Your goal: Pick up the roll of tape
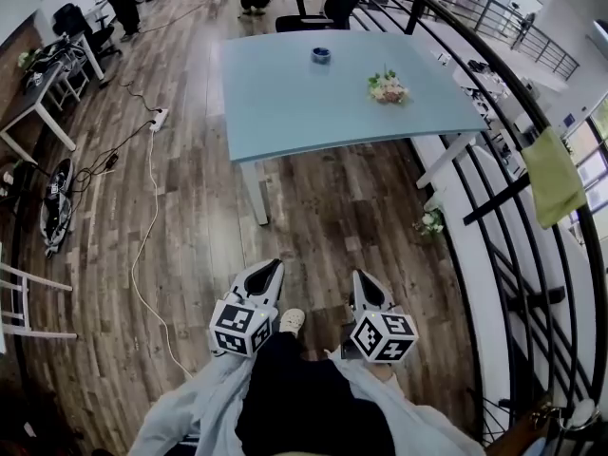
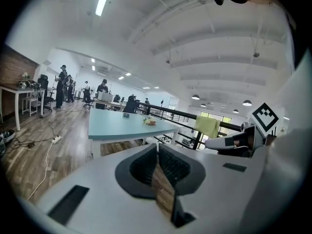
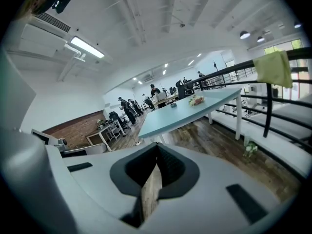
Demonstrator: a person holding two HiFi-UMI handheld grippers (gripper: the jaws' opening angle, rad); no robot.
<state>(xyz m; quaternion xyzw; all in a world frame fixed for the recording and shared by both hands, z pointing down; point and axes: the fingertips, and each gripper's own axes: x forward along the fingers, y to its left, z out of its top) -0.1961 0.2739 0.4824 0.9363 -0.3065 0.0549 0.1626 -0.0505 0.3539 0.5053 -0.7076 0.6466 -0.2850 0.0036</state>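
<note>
The roll of tape [image 1: 321,55] is a small blue ring lying near the far edge of a light blue table [image 1: 285,112]. It shows as a tiny dark spot in the left gripper view [image 2: 126,115] and in the right gripper view [image 3: 173,105]. Both grippers hang low over the wooden floor, well short of the table and side by side. My left gripper [image 1: 275,267] [image 2: 158,146] is shut with nothing in it. My right gripper [image 1: 362,276] [image 3: 157,146] is also shut and holds nothing. Both point toward the table.
A small bunch of flowers [image 1: 388,88] lies on the table's right side. A black railing [image 1: 494,188] with a green cloth [image 1: 554,174] runs along the right. A white cable and power strip [image 1: 158,119] cross the floor at left. A black chair [image 1: 328,8] stands behind the table.
</note>
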